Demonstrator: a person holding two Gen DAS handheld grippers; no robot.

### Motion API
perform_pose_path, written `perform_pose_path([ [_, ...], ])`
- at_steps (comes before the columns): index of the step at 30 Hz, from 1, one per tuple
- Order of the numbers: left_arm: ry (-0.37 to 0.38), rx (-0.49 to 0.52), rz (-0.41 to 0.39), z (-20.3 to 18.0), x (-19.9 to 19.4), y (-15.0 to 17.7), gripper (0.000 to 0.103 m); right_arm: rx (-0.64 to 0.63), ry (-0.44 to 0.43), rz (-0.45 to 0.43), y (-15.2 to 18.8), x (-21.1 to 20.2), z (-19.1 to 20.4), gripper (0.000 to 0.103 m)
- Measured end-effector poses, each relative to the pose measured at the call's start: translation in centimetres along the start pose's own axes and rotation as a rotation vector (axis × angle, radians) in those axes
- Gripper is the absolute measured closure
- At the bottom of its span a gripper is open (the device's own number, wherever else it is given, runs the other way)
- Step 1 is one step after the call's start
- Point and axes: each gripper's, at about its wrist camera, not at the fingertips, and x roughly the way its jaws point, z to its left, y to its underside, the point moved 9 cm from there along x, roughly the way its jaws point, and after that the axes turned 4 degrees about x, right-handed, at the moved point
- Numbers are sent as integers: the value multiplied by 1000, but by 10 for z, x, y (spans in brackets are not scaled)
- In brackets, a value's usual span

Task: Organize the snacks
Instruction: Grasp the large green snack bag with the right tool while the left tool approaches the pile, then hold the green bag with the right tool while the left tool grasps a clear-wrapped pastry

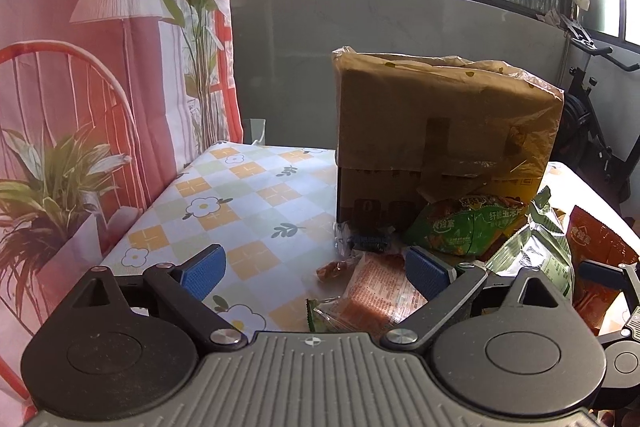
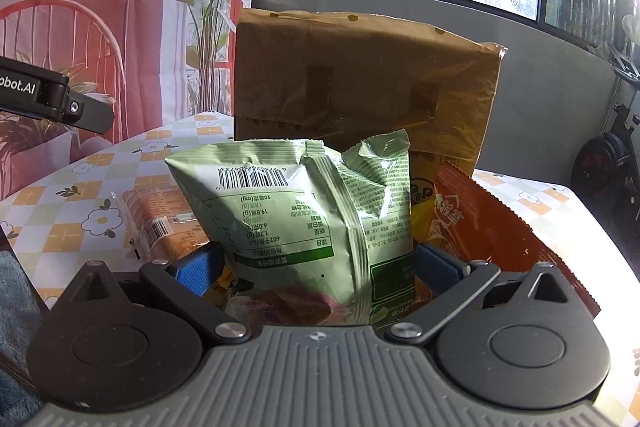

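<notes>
Left jaws: spread wide, nothing between the blue pads. The left gripper [image 1: 316, 267] hangs just over the counter [image 1: 248, 195] at the left edge of the snack pile.
Right jaws: the right gripper [image 2: 318, 261] has a pad on each side of the pale green snack bag [image 2: 304, 211]. Can't really tell if the pads are pressing it or just sitting alongside, so not calling that one.
Pale green bag: back side facing the camera, barcode and nutrition table upside down, upright-ish in the middle of the pile.
Orange bag [image 2: 492, 227]: just right of the green one, leaning against the box side.
Clear orange packet [image 1: 376, 295]: flat on the counter right in front of the left gripper, between its pads in the view but lower down.
Green chip bag [image 1: 464, 227]: bright green, crumpled, resting at the foot of the box.
Box [image 1: 440, 131]: cardboard box with a yellowish plastic bag pulled over its top, standing on the counter behind all the snacks.
Counter cover: checked cloth with white flowers, bare on the left half.
Background: pink printed curtain [image 1: 80, 67] on the left, exercise bike [image 1: 592, 115] far right.
</notes>
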Motion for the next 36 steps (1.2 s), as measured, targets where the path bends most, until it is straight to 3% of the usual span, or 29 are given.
perform_pose_path([
  [11,43,14,96,-5,39,21,15,-27,-16,-4,3,16,-1,0],
  [15,87,-15,103,-7,46,23,16,-34,-17,10,2,21,0,0],
  [30,114,-4,127,-17,57,30,21,-102,14,36,0,42,3,1],
  [31,119,-2,128,-19,57,30,21,-103,12,32,1,41,2,2],
  [33,125,2,130,-21,56,31,21,-94,0,25,0,38,0,17],
  [36,130,6,129,-24,55,32,21,-68,-7,13,-5,31,-5,28],
])
